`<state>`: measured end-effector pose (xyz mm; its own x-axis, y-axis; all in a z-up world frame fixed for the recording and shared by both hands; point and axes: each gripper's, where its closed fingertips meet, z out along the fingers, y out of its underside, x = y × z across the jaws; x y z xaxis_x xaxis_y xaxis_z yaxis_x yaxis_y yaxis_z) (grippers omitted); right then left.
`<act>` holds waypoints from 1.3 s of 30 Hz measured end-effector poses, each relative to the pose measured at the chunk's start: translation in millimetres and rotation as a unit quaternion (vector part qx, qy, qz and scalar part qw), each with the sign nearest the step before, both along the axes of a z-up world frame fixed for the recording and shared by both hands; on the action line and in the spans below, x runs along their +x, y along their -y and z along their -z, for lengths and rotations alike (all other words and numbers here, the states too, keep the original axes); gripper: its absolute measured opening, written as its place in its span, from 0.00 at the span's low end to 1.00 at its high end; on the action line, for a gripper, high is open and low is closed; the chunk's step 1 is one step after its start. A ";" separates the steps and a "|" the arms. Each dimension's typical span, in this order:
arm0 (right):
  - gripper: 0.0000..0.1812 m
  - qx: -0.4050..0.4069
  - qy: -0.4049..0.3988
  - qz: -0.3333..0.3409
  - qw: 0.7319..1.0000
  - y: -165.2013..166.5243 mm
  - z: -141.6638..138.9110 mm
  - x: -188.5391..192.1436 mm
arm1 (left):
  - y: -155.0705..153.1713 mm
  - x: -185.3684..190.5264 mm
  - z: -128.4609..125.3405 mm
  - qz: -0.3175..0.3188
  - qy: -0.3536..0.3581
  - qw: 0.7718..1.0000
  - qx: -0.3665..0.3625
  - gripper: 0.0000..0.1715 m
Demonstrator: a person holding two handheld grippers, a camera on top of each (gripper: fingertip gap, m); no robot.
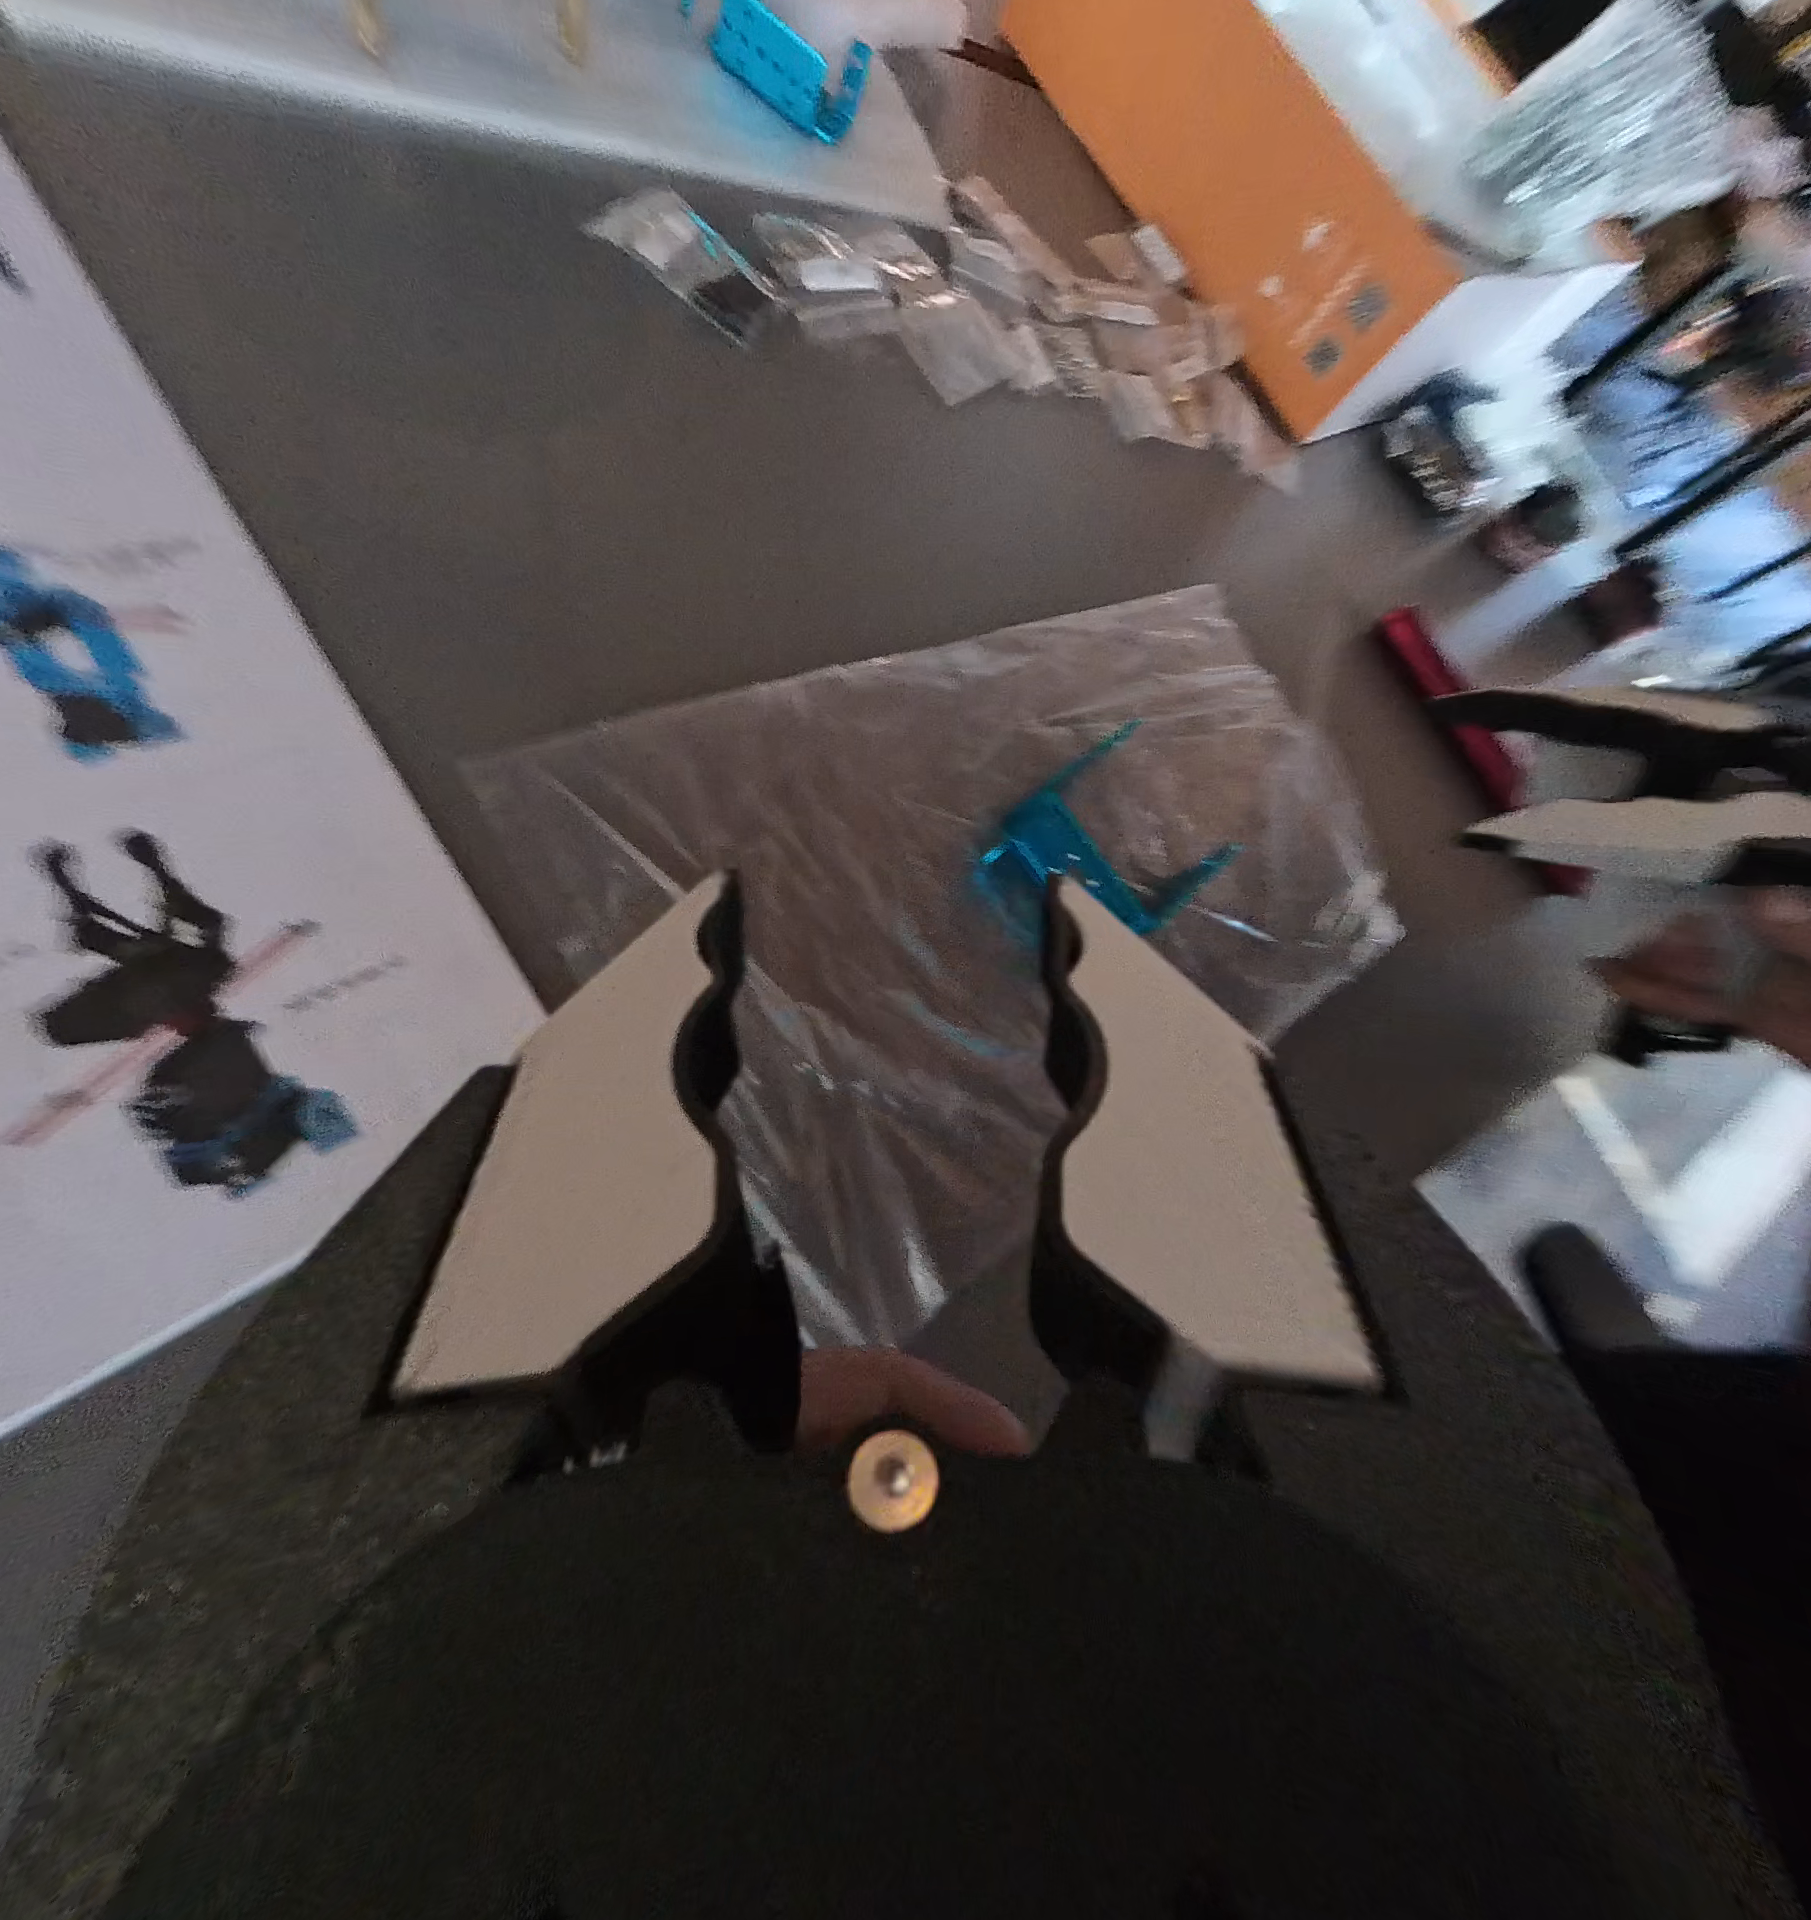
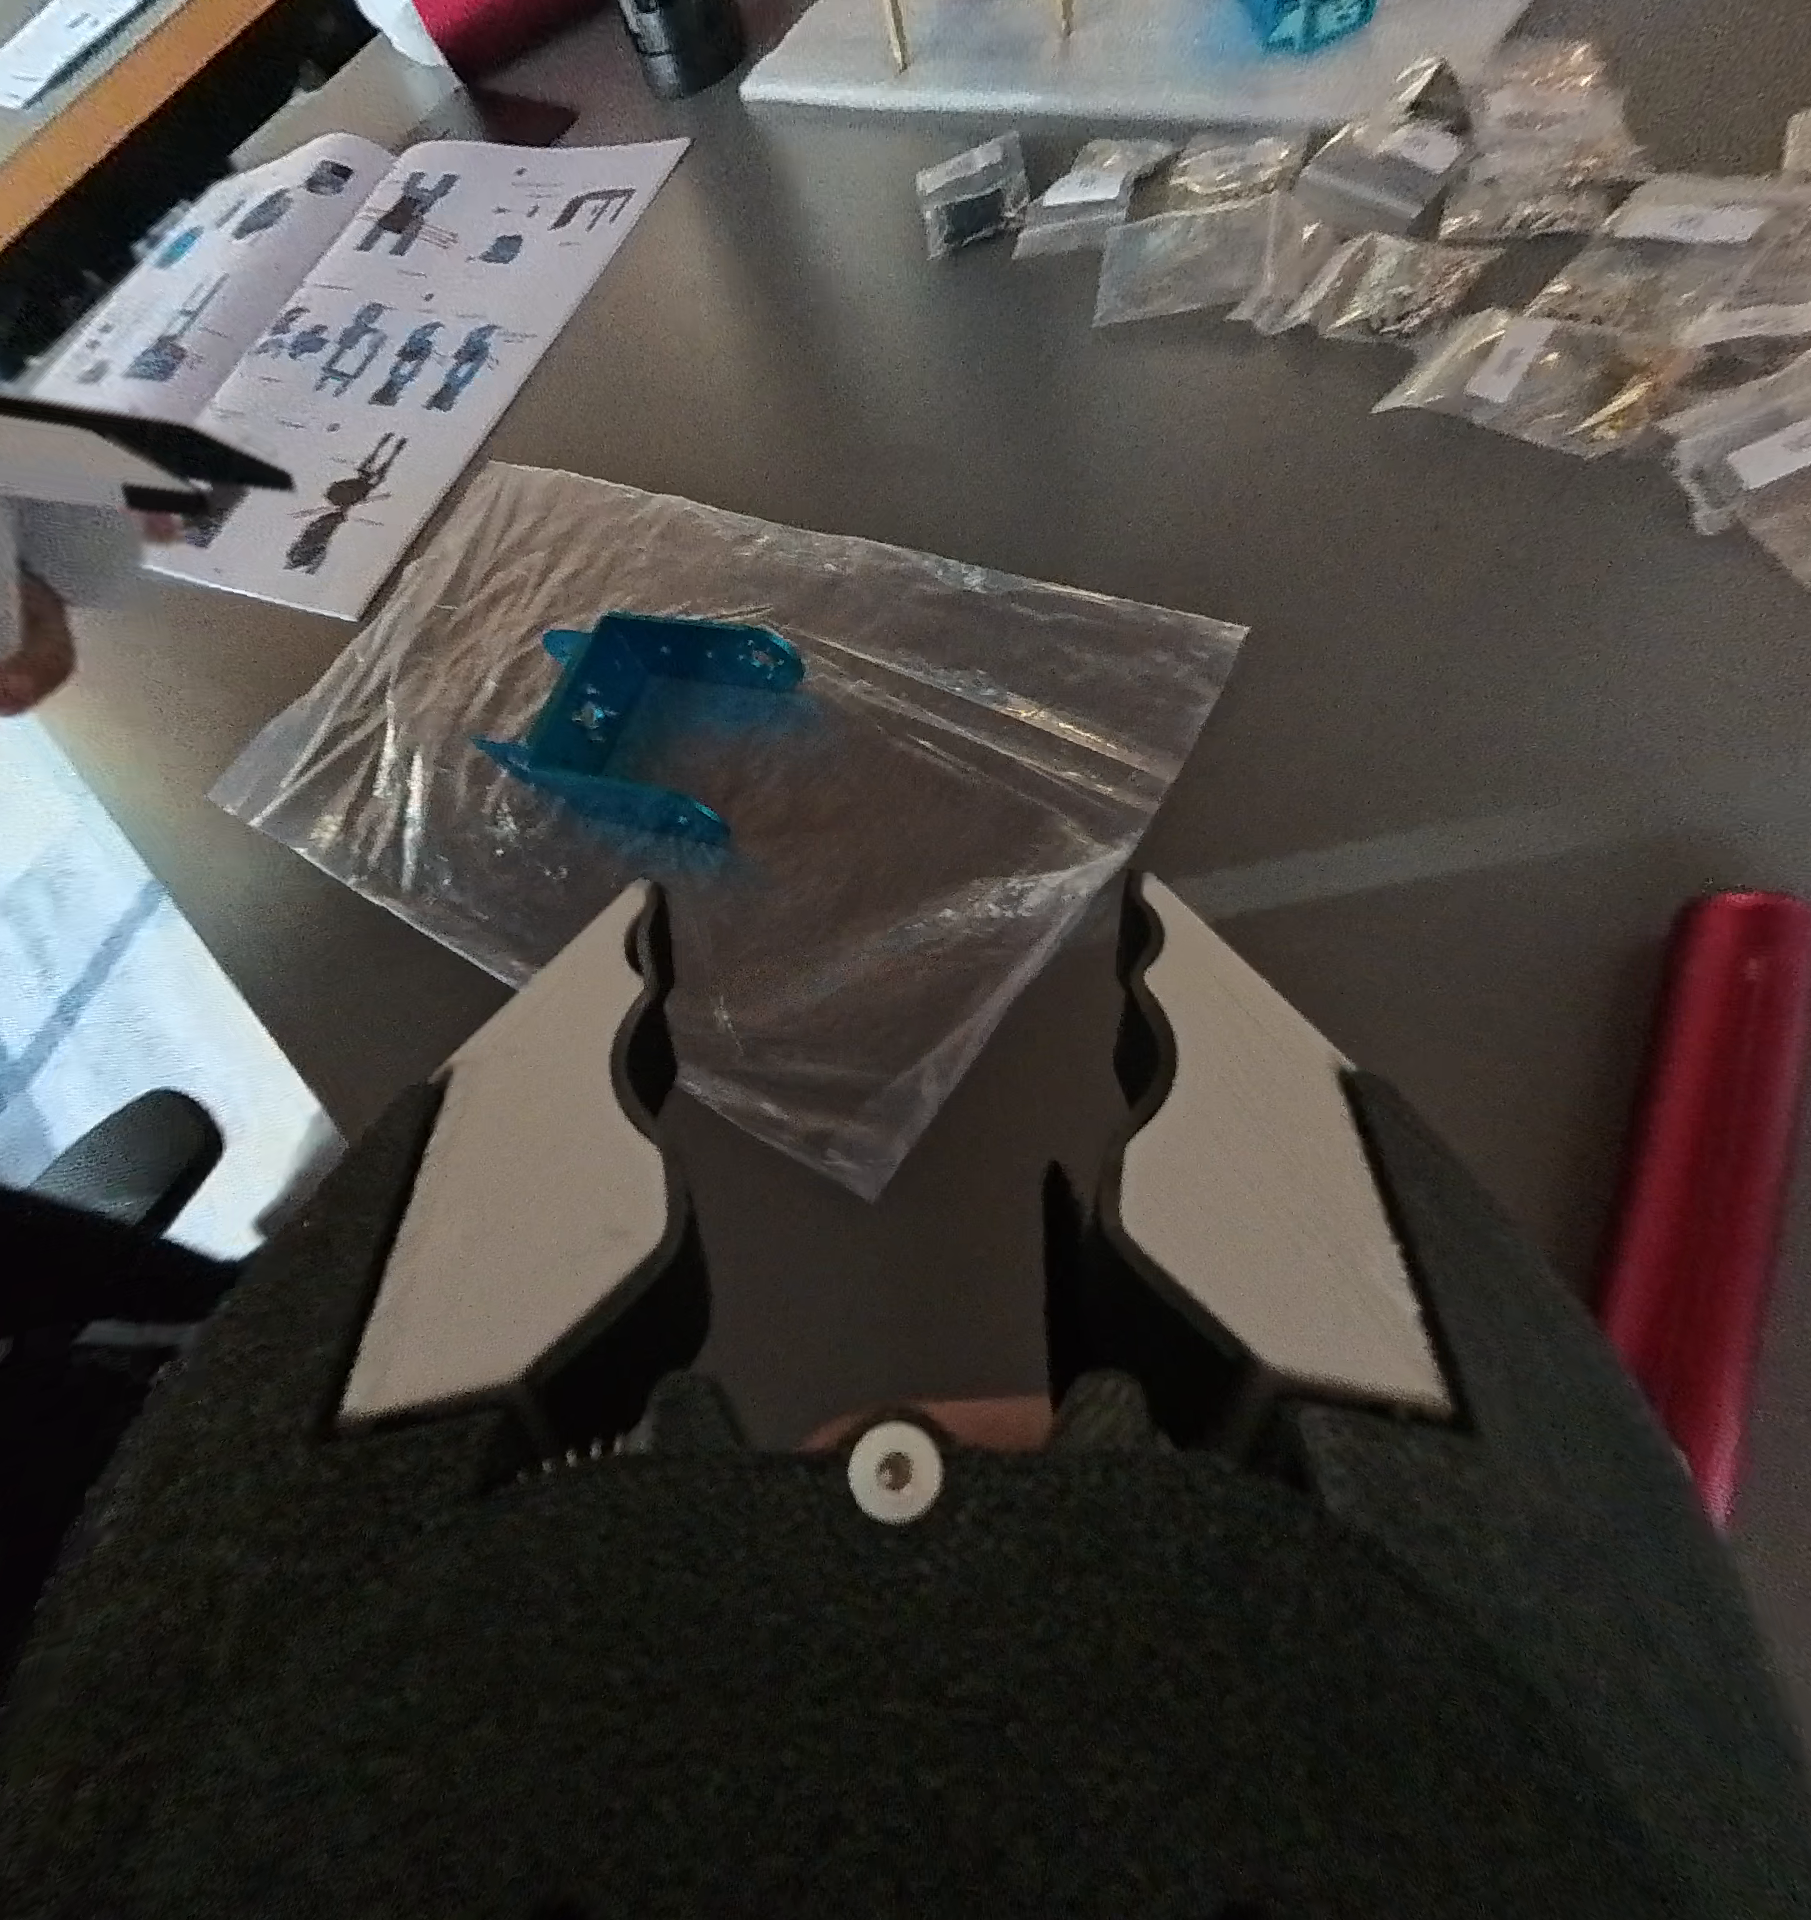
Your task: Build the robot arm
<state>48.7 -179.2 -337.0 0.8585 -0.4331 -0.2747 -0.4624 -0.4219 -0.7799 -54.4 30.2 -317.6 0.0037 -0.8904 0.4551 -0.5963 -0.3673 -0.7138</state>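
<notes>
A clear plastic bag (image 2: 880, 727) lies flat on the grey table, with a blue metal U-shaped bracket (image 2: 620, 727) at its left part. My right gripper (image 2: 890, 894) is open and empty, above the bag's near edge, the bracket just beyond its left finger. In the left wrist view my left gripper (image 1: 890, 894) is open and empty over the same bag (image 1: 880, 831), with the bracket (image 1: 1088, 842) just past its right fingertip. The right gripper (image 1: 1452, 769) shows at the right edge there. The left gripper (image 2: 205, 478) shows at the left edge of the right wrist view.
An open instruction booklet (image 2: 361, 312) lies left of the bag. Several small bags of parts (image 2: 1503, 260) lie at the back right. A red cylinder (image 2: 1732, 1143) lies at the right. An orange box (image 1: 1223, 187) and another blue part (image 1: 776, 62) sit at the back. From the left gripper's tips to the bracket (image 1: 1088, 842) is close to 9 cm.
</notes>
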 end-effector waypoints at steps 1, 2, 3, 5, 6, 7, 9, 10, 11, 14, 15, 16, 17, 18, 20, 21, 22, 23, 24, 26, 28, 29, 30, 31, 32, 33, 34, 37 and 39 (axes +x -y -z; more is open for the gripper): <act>0.48 0.000 -0.011 -0.008 1.000 -2.4 0.8 0.3 | 2.5 -2.6 3.4 0.011 -0.004 1.000 -0.027 0.36; 0.48 -0.001 -0.019 -0.012 1.000 -3.4 2.0 2.3 | 3.4 -5.8 10.4 0.022 -0.014 0.999 -0.041 0.36; 0.47 0.001 -0.024 -0.010 1.000 -4.6 2.2 5.9 | 3.0 -9.8 18.8 0.029 -0.031 0.998 -0.048 0.36; 0.41 0.031 -0.026 -0.004 0.999 -9.7 -3.8 12.9 | 3.4 -18.3 30.0 0.041 -0.060 0.995 -0.068 0.36; 0.41 0.050 -0.024 -0.009 0.998 -14.1 -8.6 13.9 | 4.4 -22.1 30.8 0.050 -0.060 0.994 -0.075 0.36; 0.40 0.067 -0.019 -0.014 0.997 -19.2 -13.5 14.6 | 1.0 -25.1 30.0 0.044 -0.052 0.995 -0.068 0.36; 0.39 0.089 -0.006 -0.031 0.996 -30.7 -23.0 13.1 | -17.8 -28.8 21.2 -0.003 -0.015 0.999 -0.030 0.36; 0.38 0.096 0.001 -0.039 0.995 -36.5 -26.8 12.6 | -29.1 -32.7 15.3 -0.026 0.001 1.000 -0.008 0.36; 0.37 0.101 0.007 -0.047 0.994 -41.9 -29.5 12.0 | -45.0 -36.4 10.2 -0.054 0.010 0.998 0.020 0.36; 0.37 0.090 0.013 -0.069 0.993 -53.4 -29.6 10.6 | -113.7 -53.6 4.1 -0.150 -0.029 0.979 0.139 0.36; 0.37 0.077 0.017 -0.070 0.994 -54.6 -27.2 12.3 | -134.1 -65.4 6.1 -0.174 -0.053 0.969 0.167 0.36; 0.37 0.064 0.020 -0.068 0.995 -54.9 -24.8 14.6 | -153.5 -80.1 9.3 -0.200 -0.077 0.959 0.185 0.36; 0.36 0.056 0.021 -0.066 0.996 -55.2 -23.2 16.1 | -169.3 -96.5 13.8 -0.223 -0.096 0.952 0.188 0.36; 0.36 0.052 0.016 -0.067 0.996 -56.1 -21.9 16.2 | -180.0 -112.7 19.8 -0.238 -0.113 0.948 0.176 0.36; 0.36 0.048 0.002 -0.069 0.996 -59.6 -18.5 15.6 | -195.5 -139.6 30.5 -0.257 -0.135 0.947 0.139 0.36; 0.36 0.045 -0.002 -0.067 0.997 -61.8 -16.3 16.8 | -205.8 -150.3 32.8 -0.271 -0.141 0.943 0.130 0.36; 0.35 0.042 -0.003 -0.067 0.997 -64.0 -13.6 18.0 | -216.5 -160.3 34.2 -0.287 -0.147 0.938 0.129 0.36; 0.34 0.040 -0.002 -0.069 0.997 -66.3 -11.3 18.8 | -225.4 -169.7 35.9 -0.298 -0.156 0.932 0.132 0.36; 0.34 0.040 0.000 -0.068 0.997 -68.9 -10.5 19.6 | -232.2 -177.5 37.4 -0.306 -0.163 0.928 0.137 0.36; 0.34 0.049 0.013 -0.070 0.996 -74.6 -11.8 20.7 | -239.5 -189.3 41.0 -0.310 -0.173 0.923 0.148 0.36; 0.35 0.048 0.032 -0.069 0.996 -78.3 -12.0 22.8 | -241.8 -195.9 43.9 -0.309 -0.175 0.923 0.146 0.36; 0.36 0.042 0.041 -0.067 0.996 -79.5 -11.2 24.4 | -242.1 -197.0 43.4 -0.308 -0.171 0.925 0.143 0.36; 0.38 0.034 0.048 -0.064 0.996 -80.6 -10.2 26.3 | -241.9 -197.2 41.9 -0.306 -0.164 0.927 0.141 0.36; 0.39 0.024 0.053 -0.062 0.996 -82.1 -9.4 28.3 | -241.5 -196.7 40.0 -0.303 -0.157 0.929 0.143 0.36; 0.40 0.012 0.056 -0.061 0.996 -83.4 -8.9 30.1 | -240.8 -195.5 38.3 -0.298 -0.150 0.931 0.145 0.36; 0.40 0.003 0.056 -0.061 0.997 -84.8 -8.8 32.0 | -239.5 -193.2 36.9 -0.292 -0.144 0.934 0.148 0.36; 0.40 -0.003 0.053 -0.063 0.997 -86.5 -9.3 33.3 | -237.6 -189.5 35.8 -0.285 -0.138 0.937 0.150 0.36; 0.37 0.001 0.040 -0.075 0.996 -90.4 -12.8 34.2 | -226.5 -167.3 28.2 -0.252 -0.104 0.952 0.140 0.36; 0.37 0.017 0.044 -0.079 0.996 -90.9 -17.2 35.5 | -215.6 -142.8 13.1 -0.216 -0.075 0.964 0.133 0.36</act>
<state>84.2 -88.3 -319.8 0.9365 -0.2827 -0.2075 -0.3217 -0.4569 -0.8293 -197.2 245.9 -330.7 0.4489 -0.8761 0.1758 -0.5320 -0.4201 -0.7352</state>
